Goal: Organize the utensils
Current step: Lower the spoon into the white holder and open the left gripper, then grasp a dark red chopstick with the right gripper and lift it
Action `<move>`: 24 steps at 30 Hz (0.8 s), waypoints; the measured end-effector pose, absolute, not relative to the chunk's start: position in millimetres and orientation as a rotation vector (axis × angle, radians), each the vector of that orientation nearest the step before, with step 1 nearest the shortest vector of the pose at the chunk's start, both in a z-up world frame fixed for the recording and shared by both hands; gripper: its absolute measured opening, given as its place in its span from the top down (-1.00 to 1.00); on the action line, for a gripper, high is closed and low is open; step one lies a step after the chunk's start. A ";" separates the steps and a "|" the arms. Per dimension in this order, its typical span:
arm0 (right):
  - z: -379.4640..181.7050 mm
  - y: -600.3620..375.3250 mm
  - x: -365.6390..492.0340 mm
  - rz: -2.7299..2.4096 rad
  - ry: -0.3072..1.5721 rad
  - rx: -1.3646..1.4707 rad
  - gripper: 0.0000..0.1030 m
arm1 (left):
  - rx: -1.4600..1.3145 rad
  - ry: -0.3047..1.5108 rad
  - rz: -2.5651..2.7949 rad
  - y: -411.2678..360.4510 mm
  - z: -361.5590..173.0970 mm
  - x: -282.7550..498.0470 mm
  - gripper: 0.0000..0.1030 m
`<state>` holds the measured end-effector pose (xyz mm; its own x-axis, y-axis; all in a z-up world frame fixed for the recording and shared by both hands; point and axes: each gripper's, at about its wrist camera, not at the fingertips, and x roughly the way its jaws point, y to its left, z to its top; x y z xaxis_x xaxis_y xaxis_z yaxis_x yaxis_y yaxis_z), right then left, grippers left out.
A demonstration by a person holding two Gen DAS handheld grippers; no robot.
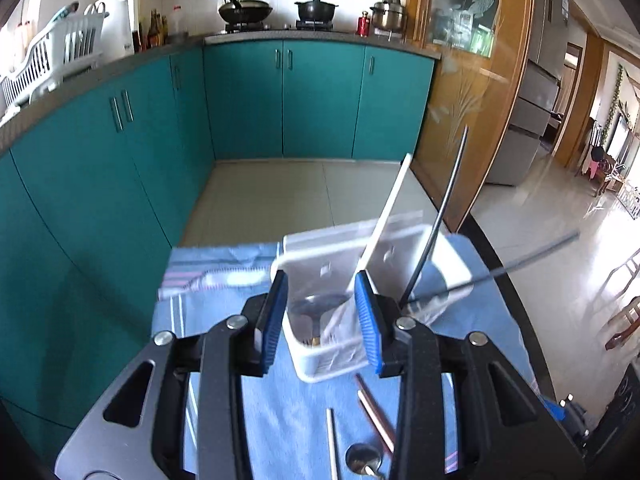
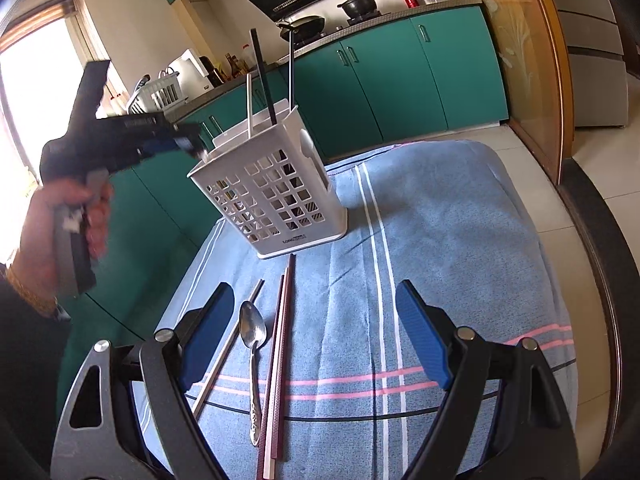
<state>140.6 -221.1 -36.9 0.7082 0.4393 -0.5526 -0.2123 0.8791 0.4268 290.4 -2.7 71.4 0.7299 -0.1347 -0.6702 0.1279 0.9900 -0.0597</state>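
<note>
A white slotted utensil holder (image 2: 276, 196) stands tilted on the blue striped cloth (image 2: 440, 240). It holds a white chopstick (image 2: 249, 104) and two dark chopsticks (image 2: 264, 76). In the left wrist view the holder (image 1: 320, 344) lies between the open fingers of my left gripper (image 1: 322, 320), with a spoon bowl (image 1: 320, 305) inside it. My left gripper also shows blurred in the right wrist view (image 2: 192, 146), beside the holder's rim. My right gripper (image 2: 316, 340) is open and empty above a metal spoon (image 2: 253, 332), a reddish chopstick pair (image 2: 280, 344) and a silver chopstick (image 2: 228, 344) on the cloth.
Teal kitchen cabinets (image 1: 248, 100) run along the left and back, with pots on the stove (image 1: 280, 10). A white dish rack (image 1: 52, 56) sits on the counter. The table has a dark edge (image 2: 608, 280) at the right. A wood-framed glass door (image 1: 472, 80) stands at the right.
</note>
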 end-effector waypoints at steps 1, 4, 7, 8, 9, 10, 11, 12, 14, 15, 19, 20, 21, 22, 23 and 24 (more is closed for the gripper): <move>-37.3 -220.2 141.1 0.369 0.697 0.344 -0.58 | -0.013 0.735 -0.149 -1.7 69.5 286.1 0.27; -37.7 -217.9 142.1 0.367 0.701 0.330 -0.58 | -0.030 0.698 -0.164 6.4 69.2 260.2 -0.41; -40.4 -215.3 142.3 0.370 0.710 0.317 -0.58 | -0.055 0.592 -0.187 22.9 72.5 209.7 -0.63; -42.8 -211.6 143.0 0.372 0.723 0.300 -0.58 | -0.065 0.564 -0.187 26.6 71.1 195.7 -0.74; -44.6 -208.8 142.9 0.372 0.729 0.287 -0.58 | -0.077 0.529 -0.181 33.0 67.9 178.6 -0.80; -46.6 -204.3 142.5 0.374 0.737 0.269 -0.58 | -0.091 0.493 -0.169 40.9 61.4 158.1 -0.86; -48.2 -200.4 142.0 0.378 0.744 0.252 -0.58 | -0.101 0.478 -0.163 46.1 55.5 147.4 -0.87; -50.1 -194.9 141.6 0.382 0.751 0.226 -0.58 | -0.115 0.472 -0.156 51.7 46.9 136.3 -0.87; -54.1 -186.5 141.1 0.375 0.757 0.185 -0.58 | -0.134 0.498 -0.146 60.3 23.9 121.9 -0.87; -56.1 -183.1 141.3 0.371 0.763 0.171 -0.54 | -0.118 0.527 -0.141 60.4 16.0 122.2 -0.87; -63.6 -173.0 143.6 0.372 0.804 0.142 -0.32 | -0.071 0.632 -0.147 59.4 -6.2 131.3 -0.87; -64.1 -168.6 143.8 0.369 0.808 0.126 -0.28 | -0.087 0.661 -0.155 60.7 -10.7 133.6 -0.86; -64.7 -164.9 144.5 0.364 0.814 0.112 -0.23 | -0.097 0.689 -0.161 62.0 -15.6 136.3 -0.84; -65.0 -159.6 146.9 0.360 0.822 0.096 -0.17 | -0.101 0.705 -0.162 64.2 -20.0 137.0 -0.81; -65.1 -156.6 148.9 0.359 0.829 0.090 -0.03 | -0.097 0.710 -0.152 65.6 -23.2 137.6 -0.81; -64.1 -151.4 154.8 0.351 0.842 0.083 0.05 | -0.094 0.709 -0.139 67.2 -23.7 138.0 -0.81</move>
